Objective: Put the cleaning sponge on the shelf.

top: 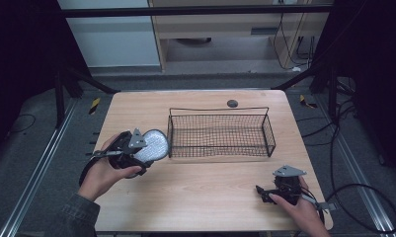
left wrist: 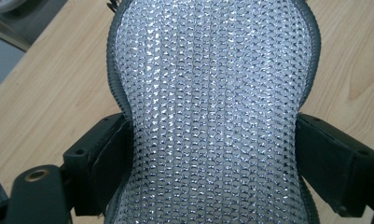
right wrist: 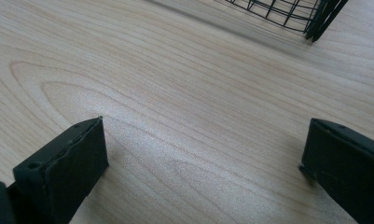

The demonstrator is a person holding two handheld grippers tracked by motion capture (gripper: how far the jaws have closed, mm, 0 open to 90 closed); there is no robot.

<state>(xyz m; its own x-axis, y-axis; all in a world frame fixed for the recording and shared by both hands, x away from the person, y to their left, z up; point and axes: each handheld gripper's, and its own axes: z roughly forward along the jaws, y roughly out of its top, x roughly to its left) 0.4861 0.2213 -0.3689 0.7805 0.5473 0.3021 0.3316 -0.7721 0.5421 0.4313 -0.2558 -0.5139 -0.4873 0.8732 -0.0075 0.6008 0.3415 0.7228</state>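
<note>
Overhead table (top: 200, 192) view, two close tool-mounted

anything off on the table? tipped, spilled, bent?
Nothing stands out. The wire basket sits upright and empty on the table; the left gripper grips a silvery mesh pouch beside it.

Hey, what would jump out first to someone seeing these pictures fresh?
The shiny silver mesh-textured pouch with a grey zip edge, clamped in the left tool at the table's left side, just beside the basket. Next, the black wire mesh basket in the middle of the light wooden table, and the right tool, open and resting near the front right corner.
</note>
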